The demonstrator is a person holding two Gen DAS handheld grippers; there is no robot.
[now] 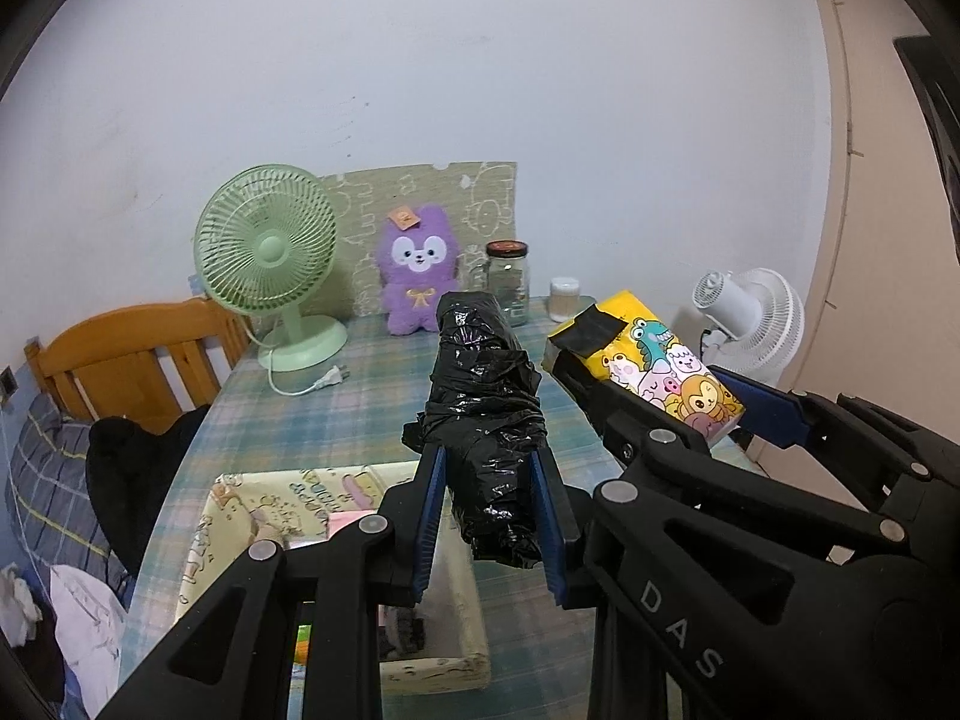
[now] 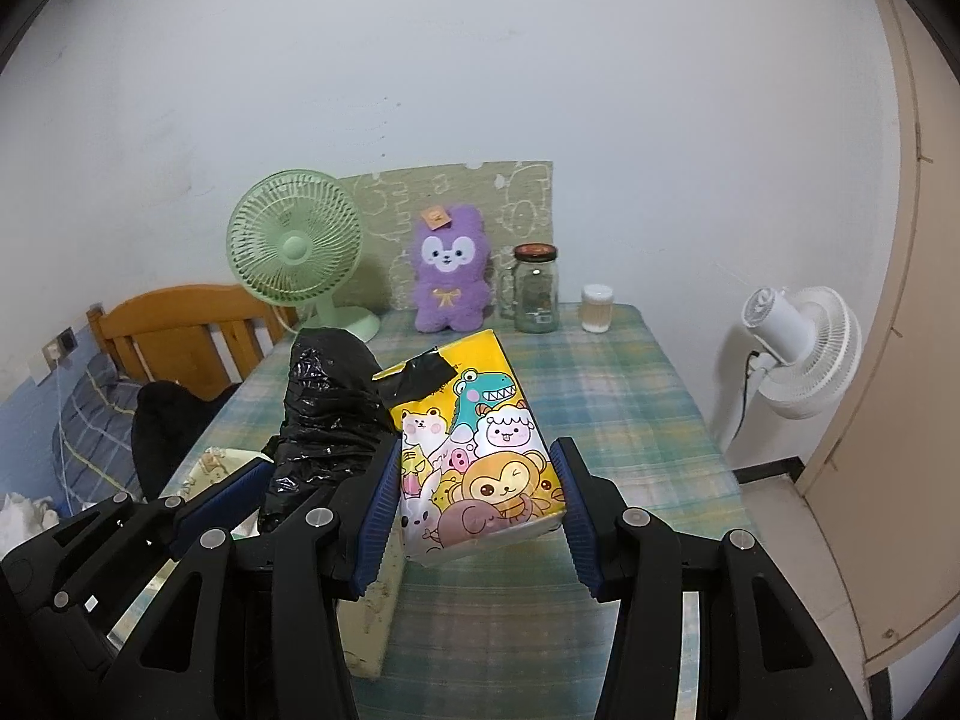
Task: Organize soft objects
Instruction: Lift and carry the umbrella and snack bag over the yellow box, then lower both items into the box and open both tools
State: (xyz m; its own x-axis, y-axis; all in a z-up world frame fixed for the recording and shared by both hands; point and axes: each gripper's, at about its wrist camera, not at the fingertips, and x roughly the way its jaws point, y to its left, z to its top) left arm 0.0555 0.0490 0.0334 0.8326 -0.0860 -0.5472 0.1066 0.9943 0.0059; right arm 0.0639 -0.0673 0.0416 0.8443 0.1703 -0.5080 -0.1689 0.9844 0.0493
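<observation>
My left gripper (image 1: 489,516) is shut on a black plastic-wrapped roll (image 1: 480,396) and holds it above the cream fabric storage box (image 1: 240,498) on the plaid table. My right gripper (image 2: 480,504) is shut on a yellow cartoon tissue pack (image 2: 474,444), held above the table just right of the box (image 2: 366,630). In the left wrist view the tissue pack (image 1: 660,366) and right gripper (image 1: 678,414) sit to the right of the roll. In the right wrist view the roll (image 2: 327,402) and left gripper (image 2: 252,492) sit to the left.
At the table's back stand a green fan (image 1: 270,258), a purple plush toy (image 1: 417,267), a glass jar (image 1: 507,279) and a small white container (image 1: 564,297). A white floor fan (image 2: 798,348) stands right of the table. A wooden bed headboard (image 1: 126,360) and bedding lie left.
</observation>
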